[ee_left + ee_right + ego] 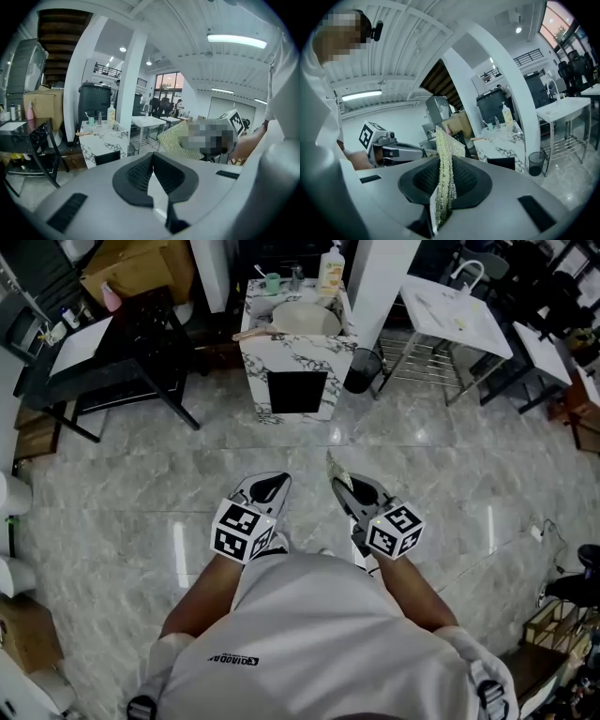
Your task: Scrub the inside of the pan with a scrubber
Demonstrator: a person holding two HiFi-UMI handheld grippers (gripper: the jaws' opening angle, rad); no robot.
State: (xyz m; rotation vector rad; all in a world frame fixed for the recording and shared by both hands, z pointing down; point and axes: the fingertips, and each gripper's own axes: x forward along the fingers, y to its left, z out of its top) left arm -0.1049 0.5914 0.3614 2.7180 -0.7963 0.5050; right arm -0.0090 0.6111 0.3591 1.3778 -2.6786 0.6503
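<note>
A pale pan [306,317] with a wooden handle lies on top of a marble-patterned stand [281,357], far ahead across the floor. Both grippers are held close to the person's chest, well away from it. My right gripper [343,486] [443,169] is shut on a yellow-green mesh scrubber [446,161] [332,467] that stands on edge between the pads. My left gripper [270,487] [151,162] is shut with nothing in it. From the left gripper view the scrubber [174,138] shows beside the marble stand [104,142].
A soap bottle [330,272] and a green cup [272,282] stand at the back of the marble stand. A black waste bin [362,369] sits to its right, then white metal tables [457,310]. A black table [112,357] and cardboard boxes are at the left.
</note>
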